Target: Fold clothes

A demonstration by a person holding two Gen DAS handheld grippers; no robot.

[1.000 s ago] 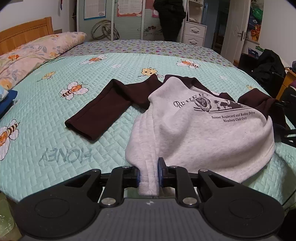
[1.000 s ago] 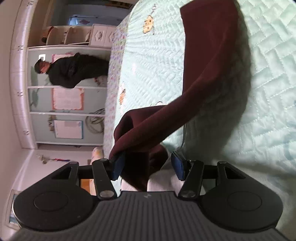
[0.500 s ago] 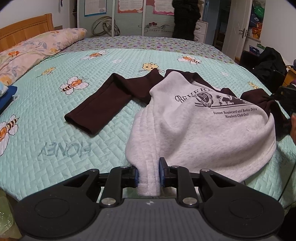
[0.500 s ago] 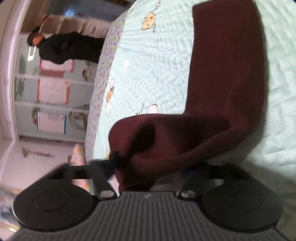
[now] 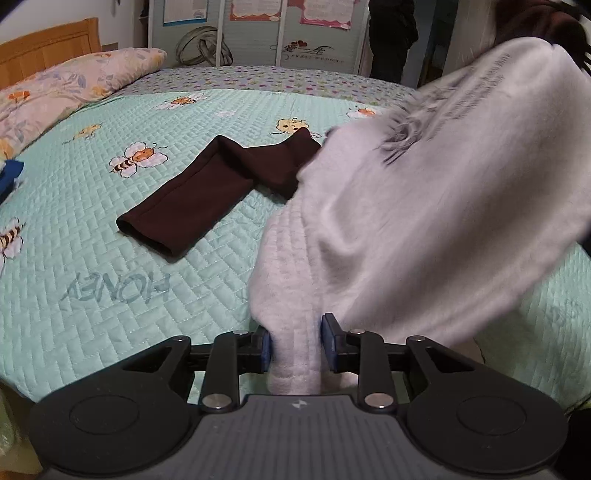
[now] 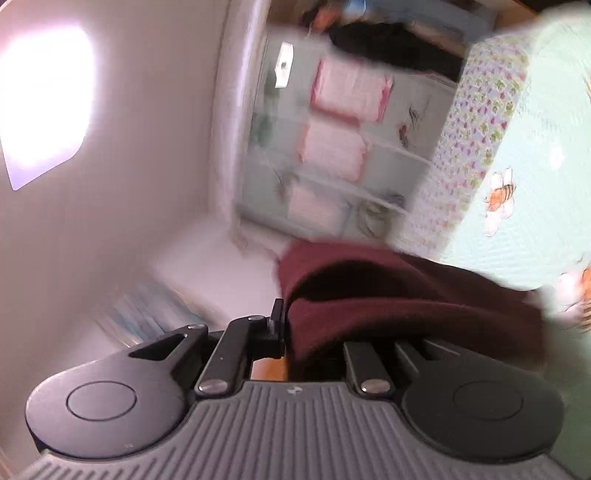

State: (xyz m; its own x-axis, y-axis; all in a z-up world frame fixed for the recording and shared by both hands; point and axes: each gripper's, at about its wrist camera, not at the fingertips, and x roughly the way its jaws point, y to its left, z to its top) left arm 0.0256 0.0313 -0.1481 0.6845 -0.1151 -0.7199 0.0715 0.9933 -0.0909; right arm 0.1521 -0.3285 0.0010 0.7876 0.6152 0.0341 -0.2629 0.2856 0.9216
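Note:
A grey sweatshirt (image 5: 424, 206) with dark maroon sleeves and printed lettering lies partly on the bed. My left gripper (image 5: 295, 347) is shut on its ribbed grey hem at the near edge of the bed. One maroon sleeve (image 5: 207, 192) lies flat on the quilt to the left. The sweatshirt's right side is lifted high and blurred. In the right wrist view my right gripper (image 6: 314, 332) is shut on maroon sleeve fabric (image 6: 388, 310), which drapes over and hides its right finger.
The bed has a mint quilt with bee prints (image 5: 92, 229), a floral pillow (image 5: 74, 85) and a wooden headboard (image 5: 48, 48) at the left. A wardrobe with posters (image 5: 280, 29) and a person in black (image 5: 391, 37) stand beyond the bed.
My right gripper has closed on the maroon sleeve and swung it up, raising the sweatshirt's right side off the bed. My left gripper keeps hold of the hem.

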